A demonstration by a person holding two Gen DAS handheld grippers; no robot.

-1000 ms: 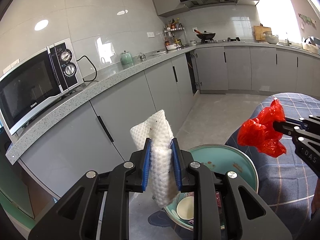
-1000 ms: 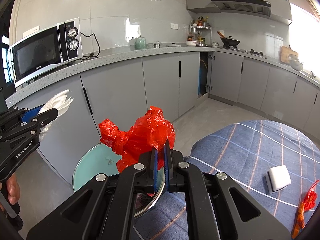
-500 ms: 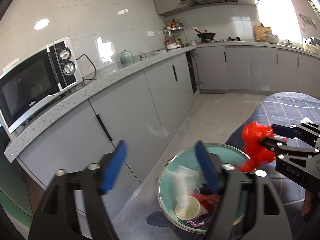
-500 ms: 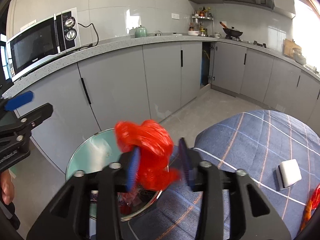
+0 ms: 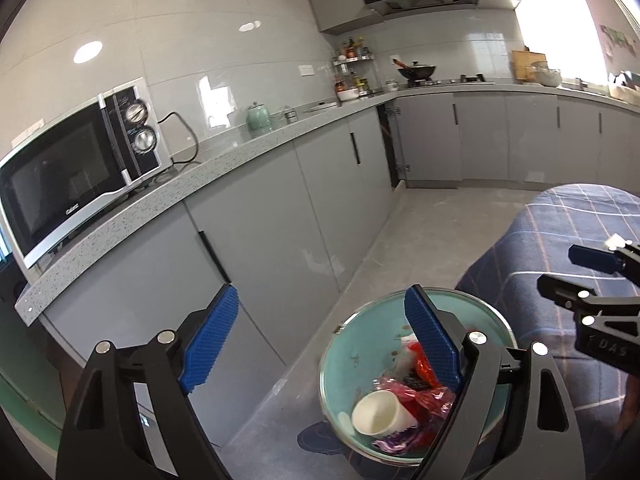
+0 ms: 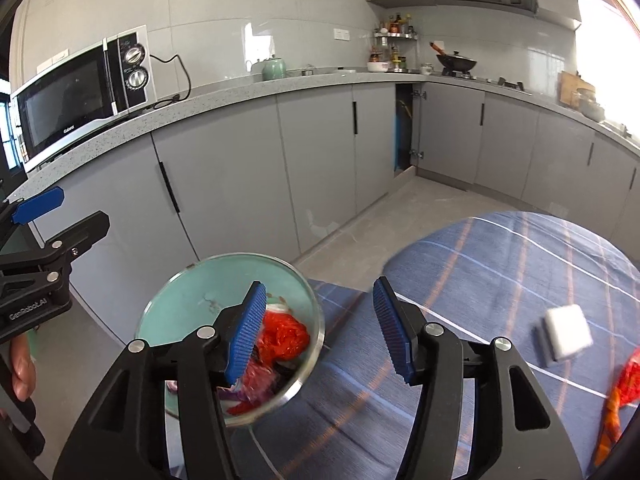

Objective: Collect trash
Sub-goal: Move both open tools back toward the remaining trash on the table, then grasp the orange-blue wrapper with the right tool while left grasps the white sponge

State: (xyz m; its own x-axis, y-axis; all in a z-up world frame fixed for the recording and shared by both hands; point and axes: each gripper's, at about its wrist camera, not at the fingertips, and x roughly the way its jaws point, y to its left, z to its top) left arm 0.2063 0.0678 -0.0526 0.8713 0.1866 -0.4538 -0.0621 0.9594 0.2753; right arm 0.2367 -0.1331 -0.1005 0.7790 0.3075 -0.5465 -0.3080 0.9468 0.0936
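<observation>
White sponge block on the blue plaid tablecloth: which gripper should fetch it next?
Right, probably. The white sponge block lies just beyond the open, empty right gripper on the blue plaid tablecloth. The left gripper hangs over the teal bin, and its view doesn't show the block.

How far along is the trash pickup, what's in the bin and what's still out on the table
Done: the bin already holds a red bag, a paper cup and other wrappers. In hand: nothing; the left gripper and right gripper have just been opening, with nothing between their jaws. Left: a white sponge and an orange-red wrapper lie on the blue checked tablecloth.
</observation>
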